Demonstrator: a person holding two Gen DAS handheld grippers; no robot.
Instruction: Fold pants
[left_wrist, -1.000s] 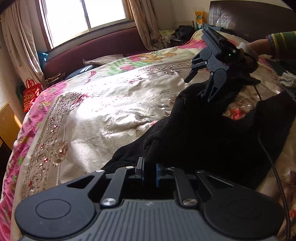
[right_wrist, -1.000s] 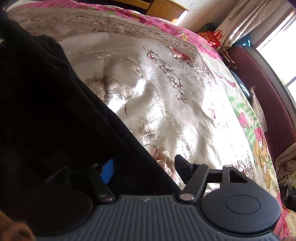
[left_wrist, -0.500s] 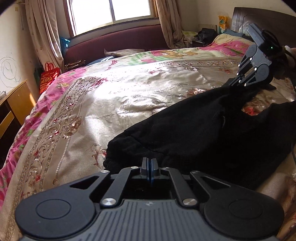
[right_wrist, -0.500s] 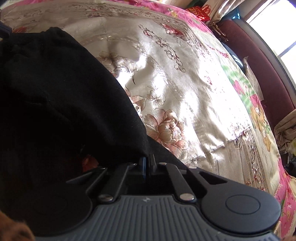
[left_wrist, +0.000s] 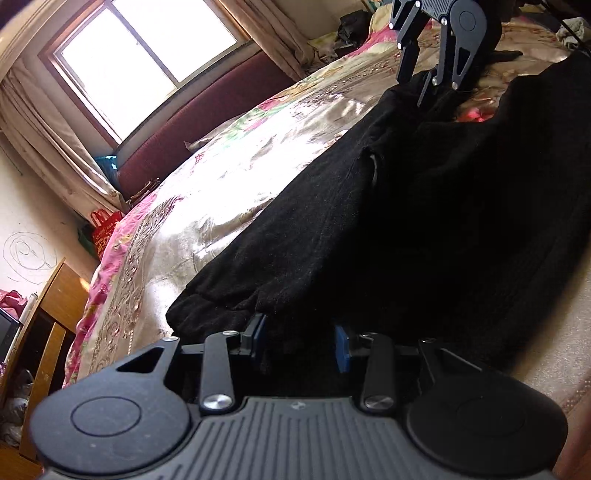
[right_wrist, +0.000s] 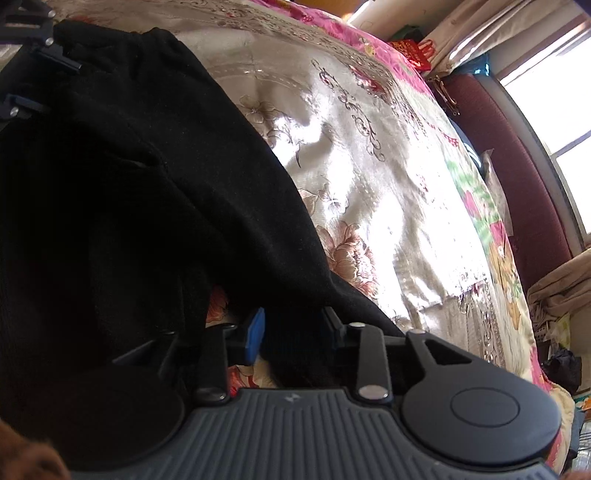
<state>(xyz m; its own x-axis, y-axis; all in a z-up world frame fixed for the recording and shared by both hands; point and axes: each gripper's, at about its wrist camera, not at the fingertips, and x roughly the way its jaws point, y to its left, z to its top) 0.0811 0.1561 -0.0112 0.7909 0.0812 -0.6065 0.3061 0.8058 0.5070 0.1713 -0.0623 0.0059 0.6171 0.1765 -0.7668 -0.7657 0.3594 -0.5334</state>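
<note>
Two spread-jawed grippers, left gripper (left_wrist: 300, 341) and right gripper (right_wrist: 293, 328), at opposite ends of black pants (left_wrist: 424, 206).

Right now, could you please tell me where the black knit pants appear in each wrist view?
Left wrist: black knit pants fill centre and right.
Right wrist: they fill the left half.
Shared landmark: the shiny floral bedspread.

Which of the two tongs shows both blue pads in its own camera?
The left tongs: two blue pads stand apart with the black pants between them. The right tongs shows only one blue pad.
</note>
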